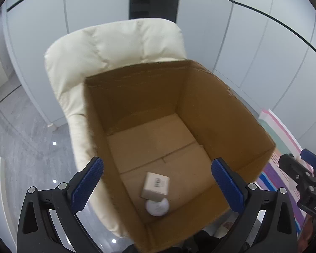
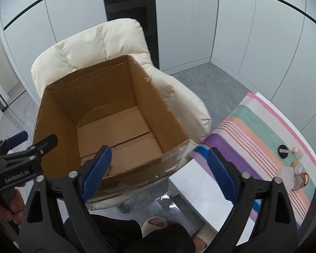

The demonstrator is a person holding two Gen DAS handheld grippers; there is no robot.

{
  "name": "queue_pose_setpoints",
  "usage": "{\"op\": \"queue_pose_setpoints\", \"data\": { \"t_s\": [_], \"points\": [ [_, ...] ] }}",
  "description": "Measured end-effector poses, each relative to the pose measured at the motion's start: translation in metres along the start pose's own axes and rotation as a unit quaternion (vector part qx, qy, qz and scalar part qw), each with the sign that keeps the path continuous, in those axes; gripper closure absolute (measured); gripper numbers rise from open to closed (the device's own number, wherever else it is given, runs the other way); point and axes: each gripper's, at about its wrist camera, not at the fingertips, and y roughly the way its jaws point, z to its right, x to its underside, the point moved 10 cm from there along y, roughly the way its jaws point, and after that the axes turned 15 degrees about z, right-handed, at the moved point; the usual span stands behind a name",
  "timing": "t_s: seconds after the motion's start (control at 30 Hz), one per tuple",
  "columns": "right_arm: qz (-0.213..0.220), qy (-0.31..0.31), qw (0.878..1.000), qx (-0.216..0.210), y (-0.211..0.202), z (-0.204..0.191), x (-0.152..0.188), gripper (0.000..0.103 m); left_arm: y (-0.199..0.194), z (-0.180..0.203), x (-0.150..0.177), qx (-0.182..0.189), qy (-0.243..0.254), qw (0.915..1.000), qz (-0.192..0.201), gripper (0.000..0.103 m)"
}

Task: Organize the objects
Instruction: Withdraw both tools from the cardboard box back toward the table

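Observation:
An open cardboard box (image 1: 217, 109) stands on a cream chair (image 1: 107, 48). Inside it lie a small beige carton (image 1: 156, 184) and a white round object (image 1: 157, 207) under it. My left gripper (image 1: 156, 181) is open and empty above the box's near side. My right gripper (image 2: 159, 168) is open and empty over the box's near right corner (image 2: 174, 147). Small items sit on the striped cloth (image 2: 263, 126): a black round cap (image 2: 283, 151), small jars (image 2: 301, 180) and a clear piece (image 2: 286, 174).
The striped cloth covers a white table (image 2: 200, 191) to the right of the chair. The right gripper shows at the right edge of the left wrist view (image 1: 303, 168); the left gripper shows at the left of the right wrist view (image 2: 16, 160). Grey floor and white wall panels surround.

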Motion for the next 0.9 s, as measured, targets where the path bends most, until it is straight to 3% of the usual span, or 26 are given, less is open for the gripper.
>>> {"op": "queue_pose_setpoints", "data": {
  "t_s": [0.27, 0.9],
  "points": [
    [0.018, 0.008, 0.999, 0.034, -0.015, 0.041, -0.001, 0.002, 0.001, 0.039, -0.004, 0.022, 0.024, 0.9994, 0.01, 0.0],
    [0.025, 0.05, 0.993, 0.108, -0.048, 0.136, 0.012, 0.0, 0.001, 0.142, 0.001, 0.091, 0.072, 0.9931, 0.014, 0.0]
  ]
}}
